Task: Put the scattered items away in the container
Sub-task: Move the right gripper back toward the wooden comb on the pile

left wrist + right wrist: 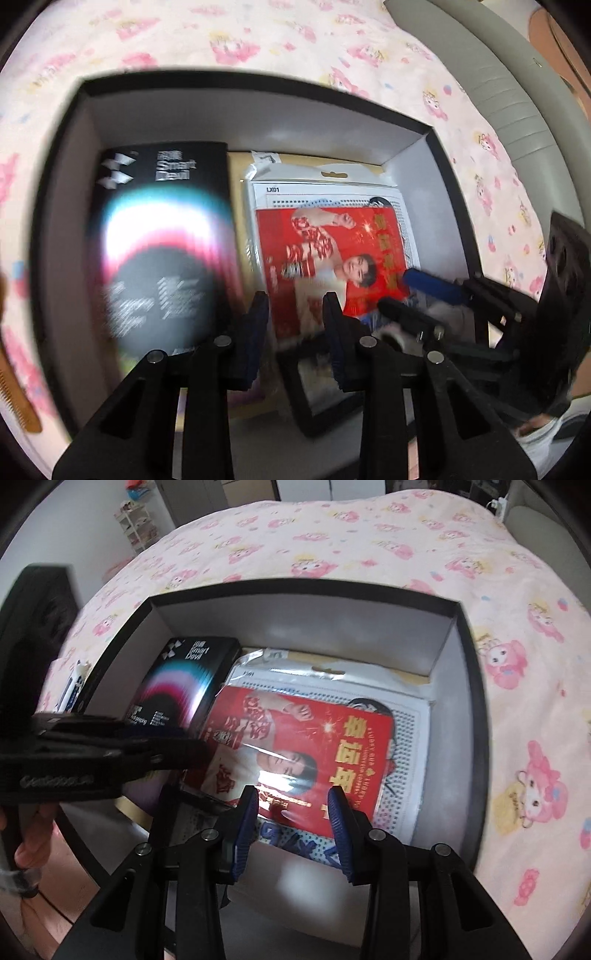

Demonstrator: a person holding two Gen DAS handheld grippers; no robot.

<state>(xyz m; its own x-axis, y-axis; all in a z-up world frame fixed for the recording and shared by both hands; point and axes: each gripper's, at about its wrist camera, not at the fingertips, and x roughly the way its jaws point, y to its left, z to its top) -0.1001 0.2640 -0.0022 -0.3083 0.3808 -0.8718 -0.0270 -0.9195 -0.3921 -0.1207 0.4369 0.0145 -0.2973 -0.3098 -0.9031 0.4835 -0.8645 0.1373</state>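
Both grippers, left (295, 317) and right (291, 808), are held with jaws apart and nothing between them above a black box (476, 686) set on a pink flowered bedspread (369, 542). Inside the box, a dark carton (184, 679) is stood by the left wall, a red packet (332, 731) laid beside it over white sheets (410, 746). Bare floor is seen along the box's right wall. A comb (14, 398) is left outside the box.

Both grippers are chunky black plastic: left gripper (295, 325) and right gripper (291, 812) have ribbed blue pads (340, 834), silver screws (377, 835), plus bare skin on the hand (33, 853).
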